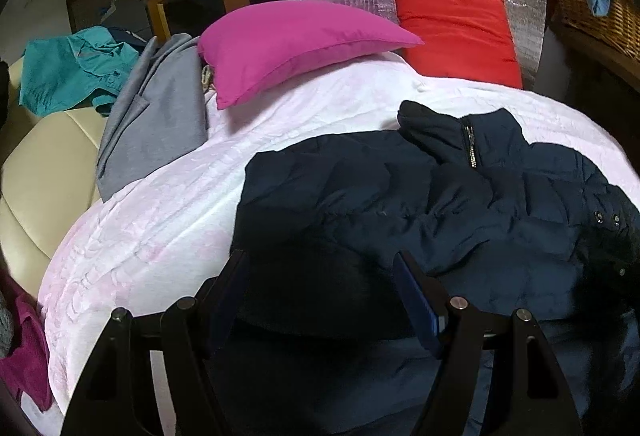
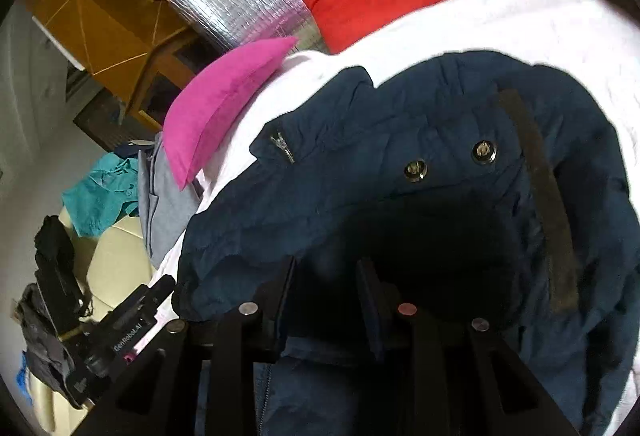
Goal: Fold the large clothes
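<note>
I have the navy quilted jacket (image 1: 460, 203) lying on the pale pink bedspread (image 1: 168, 228), on its near right part, with its zipped collar (image 1: 460, 139) toward the far side, short of the magenta pillow (image 1: 296, 43) and the red pillow (image 1: 460, 31).

My left gripper (image 1: 320, 296) points down at the jacket's near hem, fingers (image 1: 416, 300) standing well apart with dark fabric bulging up between them; I don't see the pads pressing on it, so I count that one as open. My right gripper (image 2: 326, 300) also tilts down, over the part with the two snap buttons (image 2: 448, 159) and the dark strip (image 2: 544, 195). Its fingers (image 2: 372, 300) are much closer together, and jacket fabric sits in the shadowed gap between them; I can't tell whether the pads really pinch it.

As I judge it, I'm taking hold of the near edge to fold it toward the collar. To do it well I want both grips on matching points of the hem, catching all the padded layers and not the bedspread beneath, then a lift high enough to clear the bulk. The grey garment (image 1: 156, 115) and teal garment (image 1: 72, 71) at far left stay out of it.
</note>
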{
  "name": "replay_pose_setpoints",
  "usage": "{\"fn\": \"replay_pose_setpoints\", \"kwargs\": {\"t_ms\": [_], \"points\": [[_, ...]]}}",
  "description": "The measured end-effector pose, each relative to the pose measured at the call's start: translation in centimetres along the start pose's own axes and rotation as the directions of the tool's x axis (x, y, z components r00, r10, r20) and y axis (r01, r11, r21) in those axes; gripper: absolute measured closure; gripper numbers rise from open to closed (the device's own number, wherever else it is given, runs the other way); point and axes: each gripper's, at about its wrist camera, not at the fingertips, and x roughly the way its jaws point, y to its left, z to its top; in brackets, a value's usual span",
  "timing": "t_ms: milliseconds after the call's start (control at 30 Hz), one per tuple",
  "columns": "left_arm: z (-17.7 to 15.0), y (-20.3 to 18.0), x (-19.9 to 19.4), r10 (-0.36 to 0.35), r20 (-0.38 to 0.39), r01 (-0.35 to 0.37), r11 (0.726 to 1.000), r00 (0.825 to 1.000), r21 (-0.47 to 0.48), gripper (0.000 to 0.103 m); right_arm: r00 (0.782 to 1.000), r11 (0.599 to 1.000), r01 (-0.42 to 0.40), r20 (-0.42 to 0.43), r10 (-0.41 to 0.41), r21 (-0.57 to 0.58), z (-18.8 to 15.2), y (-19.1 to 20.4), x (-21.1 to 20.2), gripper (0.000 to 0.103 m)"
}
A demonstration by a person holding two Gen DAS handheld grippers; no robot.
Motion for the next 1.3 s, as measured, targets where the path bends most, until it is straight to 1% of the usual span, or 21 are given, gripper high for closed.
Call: {"fn": "replay_pose_setpoints", "kwargs": {"t_ms": [100,133,200,333,433,467,500,600,700,733,767,800,833,867,933,1000,1033,1100,1133,1233,1300], "points": [[-0.2,-0.5,1.1,-0.007,-0.025,0.008,1.0,1.0,0.014,0.029,0.999,1.0,0.017,-0.039,-0.017,-0.004,-0.3,-0.5,1.1,0.069],[-0.5,-0.7,2.0,-0.016,-0.058,0.017,1.0,0.998,0.016,0.029,0.999,0.999,0.027,-0.045,-0.028,-0.016,-0.5,-0.6,1.2,0.072],[-1.0,-1.0,3.6,-0.022,-0.117,0.024,1.0,0.993,0.011,0.029,0.998,0.999,0.033,-0.049,-0.034,-0.029,-0.8,-0.6,1.5,0.072],[-1.2,-1.7,3.9,0.006,-0.116,0.001,0.998,0.993,0.056,0.028,0.997,0.998,0.039,-0.068,-0.042,-0.049,-0.7,-0.4,1.4,0.072],[-0.6,-0.8,3.1,-0.041,-0.117,0.041,0.999,0.992,0.003,0.028,0.997,0.999,0.016,-0.074,-0.019,-0.046,-0.4,-0.3,0.3,0.071],[-0.2,-0.4,2.7,-0.053,-0.101,0.052,0.999,0.993,-0.012,0.028,0.998,0.999,-0.003,-0.059,0.001,-0.043,-0.2,-0.3,-0.5,0.07],[0.3,0.3,1.9,-0.054,-0.065,0.053,0.998,0.996,-0.029,0.028,1.0,0.999,-0.017,-0.023,0.016,-0.049,0.2,-0.4,-1.8,0.07],[1.4,2.4,1.3,-0.022,-0.016,0.021,0.997,1.0,-0.079,0.028,0.993,0.999,-0.027,0.112,0.032,-0.046,1.4,-1.3,-6.0,0.07],[1.7,4.9,3.0,-0.003,-0.069,-0.007,0.988,0.998,-0.154,0.028,0.978,1.0,-0.009,0.21,0.004,0.022,2.4,-4.1,-9.0,0.069],[1.6,5.4,3.9,0.004,-0.097,-0.02,0.986,0.995,-0.166,0.028,0.977,0.999,-0.017,0.213,0.009,0.039,2.5,-4.9,-9.3,0.068],[1.4,5.9,4.8,0.016,-0.128,-0.038,0.984,0.992,-0.172,0.028,0.979,0.998,-0.022,0.201,0.011,0.052,2.6,-5.5,-9.3,0.068],[1.2,6.1,5.6,0.028,-0.159,-0.055,0.984,0.987,-0.17,0.028,0.985,0.998,-0.005,0.175,-0.006,0.061,2.7,-6.0,-8.9,0.068],[1.0,6.1,6.2,0.023,-0.179,-0.054,0.984,0.984,-0.17,0.028,0.989,0.998,0.012,0.149,-0.022,0.066,2.7,-6.3,-8.4,0.068],[1.0,5.9,6.5,0.015,-0.187,-0.047,0.984,0.982,-0.17,0.028,0.994,0.996,0.027,0.099,-0.035,0.082,2.6,-6.8,-7.5,0.068],[0.7,5.4,7.0,0.014,-0.201,-0.044,0.988,0.98,-0.146,0.027,0.998,0.992,0.042,0.045,-0.047,0.117,2.5,-7.6,-6.2,0.069],[0.7,4.9,7.1,0.023,-0.204,-0.05,0.991,0.979,-0.128,0.027,0.997,0.986,0.071,-0.015,-0.069,0.151,2.2,-8.7,-4.9,0.073],[0.8,5.1,7.0,0.011,-0.208,-0.041,0.989,0.978,-0.143,0.027,0.997,0.985,0.079,-0.035,-0.075,0.156,2.1,-9.0,-4.4,0.075],[1.0,5.6,6.6,-0.033,-0.201,-0.005,0.983,0.979,-0.183,0.027,0.996,0.987,0.085,-0.039,-0.08,0.139,2.2,-8.8,-4.5,0.075],[1.3,5.6,6.4,-0.04,-0.189,0.004,0.982,0.981,-0.188,0.027,0.996,0.987,0.089,-0.041,-0.084,0.132,2.2,-8.6,-4.6,0.075],[1.8,5.6,5.0,-0.028,-0.125,0.006,0.984,0.992,-0.179,0.027,0.998,0.991,0.065,-0.011,-0.064,0.118,2.2,-7.6,-5.8,0.071],[1.9,5.6,4.2,0.001,-0.085,-0.016,0.986,0.996,-0.166,0.027,0.999,0.996,0.035,0.025,-0.037,0.085,1.9,-6.7,-7.1,0.071]]}}
